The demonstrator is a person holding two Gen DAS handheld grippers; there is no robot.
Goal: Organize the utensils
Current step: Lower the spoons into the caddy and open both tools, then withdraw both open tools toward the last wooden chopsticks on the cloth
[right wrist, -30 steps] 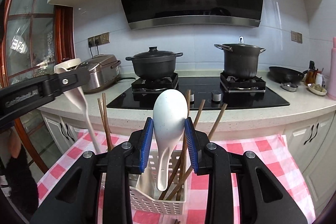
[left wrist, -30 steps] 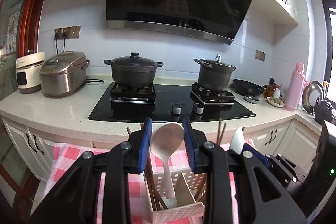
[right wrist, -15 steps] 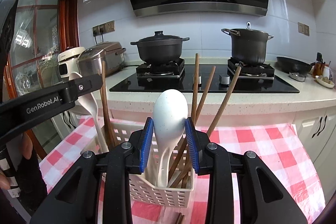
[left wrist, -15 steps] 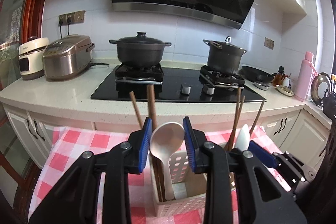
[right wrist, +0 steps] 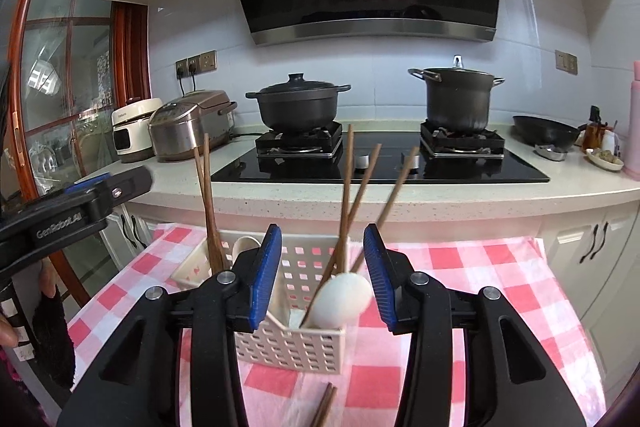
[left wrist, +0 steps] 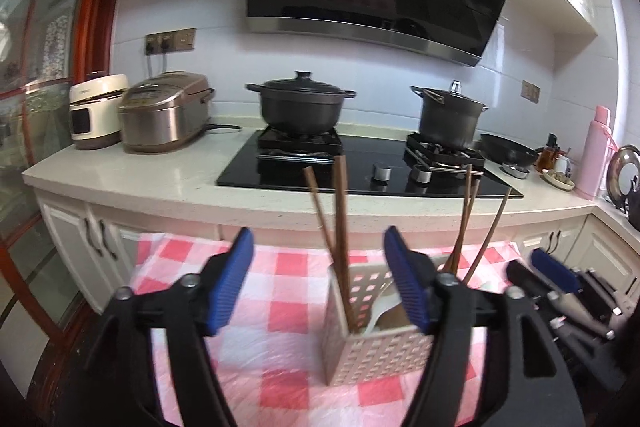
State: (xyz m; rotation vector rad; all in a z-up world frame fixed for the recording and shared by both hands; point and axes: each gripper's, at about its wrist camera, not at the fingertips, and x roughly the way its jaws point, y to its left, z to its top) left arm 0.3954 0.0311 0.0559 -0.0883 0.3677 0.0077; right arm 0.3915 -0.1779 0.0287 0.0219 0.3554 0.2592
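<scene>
Both tools spread apart, empty. Right tool (right wrist: 322, 281) sits just over the white basket (right wrist: 294, 347) w/ a white spoon (right wrist: 340, 301) leaning between its fingers; left tool (left wrist: 320, 285) is beside the same basket. Risk: a finger clips a leaning chopstick (right wrist: 347, 195) or the rim, tipping the light basket. Loose chopsticks (right wrist: 325, 405) on the cloth below.

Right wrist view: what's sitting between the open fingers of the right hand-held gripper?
In the right wrist view, the white spoon leans in the white utensil basket, beside brown chopsticks, between the right hand-held gripper fingers.
</scene>
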